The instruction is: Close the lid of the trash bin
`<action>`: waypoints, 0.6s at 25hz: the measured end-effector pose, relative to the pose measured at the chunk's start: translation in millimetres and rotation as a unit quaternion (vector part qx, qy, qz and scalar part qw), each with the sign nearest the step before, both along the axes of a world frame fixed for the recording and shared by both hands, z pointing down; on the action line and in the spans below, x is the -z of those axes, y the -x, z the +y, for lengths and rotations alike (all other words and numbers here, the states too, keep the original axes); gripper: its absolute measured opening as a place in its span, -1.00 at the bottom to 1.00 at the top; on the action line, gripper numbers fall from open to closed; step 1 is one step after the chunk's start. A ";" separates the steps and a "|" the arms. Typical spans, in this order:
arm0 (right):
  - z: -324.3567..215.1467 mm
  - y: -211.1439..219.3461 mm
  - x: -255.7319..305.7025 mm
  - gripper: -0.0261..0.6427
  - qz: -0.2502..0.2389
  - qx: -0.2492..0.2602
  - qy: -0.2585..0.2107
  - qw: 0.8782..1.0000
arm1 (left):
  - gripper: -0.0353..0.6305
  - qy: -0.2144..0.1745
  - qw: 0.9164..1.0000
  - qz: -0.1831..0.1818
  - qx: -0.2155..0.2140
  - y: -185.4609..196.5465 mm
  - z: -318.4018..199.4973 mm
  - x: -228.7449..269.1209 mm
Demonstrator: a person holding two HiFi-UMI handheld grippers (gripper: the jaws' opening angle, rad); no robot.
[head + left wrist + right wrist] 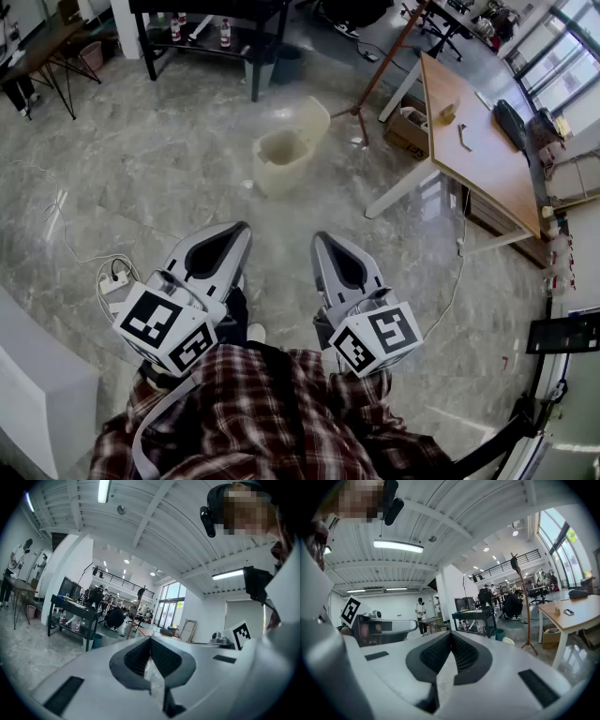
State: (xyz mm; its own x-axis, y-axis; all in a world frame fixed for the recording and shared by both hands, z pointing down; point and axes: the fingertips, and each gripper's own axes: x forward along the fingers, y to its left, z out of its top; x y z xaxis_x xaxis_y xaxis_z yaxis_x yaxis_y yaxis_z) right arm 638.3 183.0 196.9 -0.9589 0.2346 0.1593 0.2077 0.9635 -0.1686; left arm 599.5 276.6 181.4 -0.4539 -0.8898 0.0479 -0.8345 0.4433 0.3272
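A cream trash bin (279,159) stands on the grey floor ahead of me, and its lid (310,120) is tipped up and back, so the inside shows. Both grippers are held low near my body, well short of the bin, with their tips toward it. My left gripper (242,229) is shut with nothing in it, its ribbed pads meeting in the left gripper view (150,640). My right gripper (322,237) is also shut and empty (451,634). In the right gripper view the bin's pale lid (508,641) peeks just past the jaw.
A wooden table (478,141) stands to the right with a cardboard box (408,131) under it. A slanted wooden pole (384,58) rises behind the bin. A black shelf (206,28) is at the back. A power strip with cables (112,279) lies at the left.
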 end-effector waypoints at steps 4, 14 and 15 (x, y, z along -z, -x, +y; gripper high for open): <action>3.6 43.6 -6.6 -0.89 0.005 0.008 -0.005 1.000 | -0.87 -0.003 1.000 0.004 0.008 44.9 3.5 -7.2; 7.2 205.0 -10.9 -0.89 0.003 0.007 -0.010 1.000 | -0.87 0.000 1.000 -0.003 0.006 201.4 9.1 -13.0; 9.2 221.8 -9.9 -0.89 0.002 0.006 -0.011 1.000 | -0.87 -0.001 1.000 -0.004 0.007 218.3 12.6 -12.3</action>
State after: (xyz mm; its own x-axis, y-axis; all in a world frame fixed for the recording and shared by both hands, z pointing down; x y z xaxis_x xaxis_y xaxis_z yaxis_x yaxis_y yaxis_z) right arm 416.5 192.3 206.8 -0.9552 0.2431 0.1685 0.2194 0.9644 -0.1475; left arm 381.2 289.2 193.7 -0.4672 -0.8831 0.0434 -0.8303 0.4551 0.3216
